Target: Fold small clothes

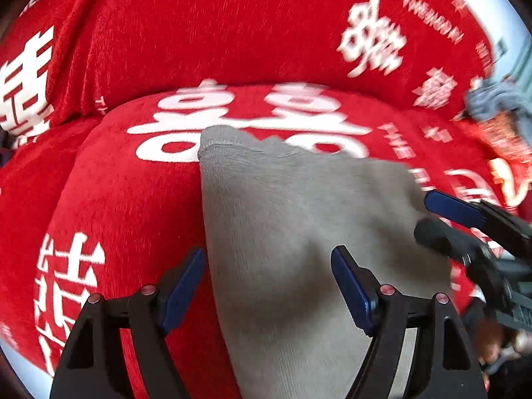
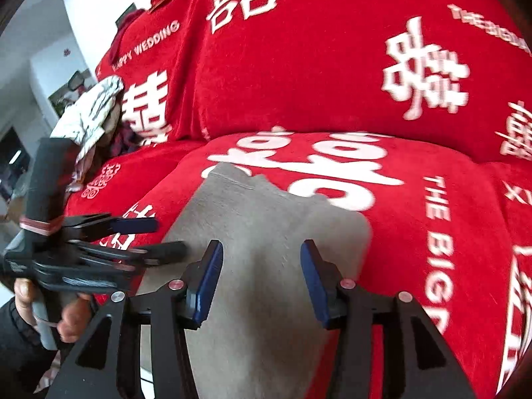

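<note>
A small grey knit garment (image 1: pixel 292 226) lies flat on the red sofa seat, its hemmed edge pointing away; it also shows in the right wrist view (image 2: pixel 262 249). My left gripper (image 1: pixel 267 257) is open just above its near part, the left finger at the cloth's left edge. My right gripper (image 2: pixel 261 254) is open over the garment's near middle. In the left wrist view the right gripper (image 1: pixel 422 211) comes in from the right at the cloth's right edge. In the right wrist view the left gripper (image 2: pixel 169 236) shows at the left, held by a hand.
The sofa (image 1: pixel 133 206) has a red cover with white characters and a tall backrest (image 2: pixel 316 66). A pile of clothes (image 2: pixel 89 113) lies at the left end; a blue-grey garment (image 1: pixel 495 103) lies at the right end.
</note>
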Demonstrator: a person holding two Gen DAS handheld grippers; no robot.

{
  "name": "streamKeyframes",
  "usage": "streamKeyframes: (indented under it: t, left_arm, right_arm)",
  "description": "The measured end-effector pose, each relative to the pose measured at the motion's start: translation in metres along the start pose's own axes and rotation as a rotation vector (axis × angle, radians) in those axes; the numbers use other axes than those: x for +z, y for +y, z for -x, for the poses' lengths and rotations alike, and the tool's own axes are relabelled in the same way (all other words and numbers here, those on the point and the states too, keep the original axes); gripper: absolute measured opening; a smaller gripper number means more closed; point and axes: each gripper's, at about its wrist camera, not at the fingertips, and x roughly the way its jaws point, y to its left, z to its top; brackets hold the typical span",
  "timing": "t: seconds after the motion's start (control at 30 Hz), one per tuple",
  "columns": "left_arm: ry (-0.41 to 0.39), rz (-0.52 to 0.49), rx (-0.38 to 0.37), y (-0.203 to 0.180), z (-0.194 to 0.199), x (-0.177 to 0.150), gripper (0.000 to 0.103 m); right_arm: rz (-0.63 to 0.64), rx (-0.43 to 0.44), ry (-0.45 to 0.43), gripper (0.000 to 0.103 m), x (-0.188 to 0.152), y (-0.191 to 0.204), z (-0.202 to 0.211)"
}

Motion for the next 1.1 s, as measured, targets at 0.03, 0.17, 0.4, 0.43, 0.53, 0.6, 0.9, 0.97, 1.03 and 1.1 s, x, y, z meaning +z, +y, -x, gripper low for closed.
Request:
streamKeyframes:
  t: [0.03, 0.17, 0.4, 0.43, 0.53, 0.6, 0.9, 0.97, 1.03, 1.1]
  left_arm:
    - [0.038, -0.006, 0.029, -0.002, -0.013, 0.005, 0.079]
    - [0.087, 0.036, 0.033, 0.007, -0.035, 0.010, 0.090]
    - [-0.032, -0.010, 0.072, 0.006, 0.020, -0.031, 0.090]
    - [-0.046, -0.022, 0.083, 0.004, 0.027, -0.040, 0.090]
    - [-0.082, -0.036, 0.104, -0.002, 0.037, -0.061, 0.090]
    - [-0.095, -0.047, 0.122, -0.008, 0.037, -0.075, 0.090]
    - [-0.210, -0.102, 0.214, -0.021, 0.044, -0.109, 0.090]
    - [-0.222, -0.099, 0.235, -0.023, 0.050, -0.113, 0.090]
    - [-0.262, -0.104, 0.271, -0.028, 0.065, -0.120, 0.090]
    - [-0.313, -0.110, 0.287, -0.033, 0.079, -0.126, 0.090]
  right_arm:
    - [-0.005, 0.002, 0.049, 0.052, 0.005, -0.002, -0.016]
    - [-0.067, -0.095, 0.160, 0.052, 0.006, -0.025, -0.056]
    - [0.021, 0.024, 0.012, 0.053, -0.026, 0.012, 0.023]
    - [0.068, 0.067, 0.003, 0.055, -0.037, 0.025, 0.035]
    - [0.140, 0.120, 0.026, 0.057, -0.067, 0.044, 0.045]
    - [0.151, 0.103, 0.075, 0.057, -0.087, 0.045, 0.035]
    - [0.097, -0.018, 0.073, 0.056, -0.130, 0.032, 0.030]
    - [0.113, -0.077, 0.076, 0.056, -0.133, 0.039, 0.033]
    - [0.126, -0.168, 0.068, 0.059, -0.136, 0.050, 0.038]
    - [0.145, -0.251, 0.029, 0.065, -0.136, 0.065, 0.051]
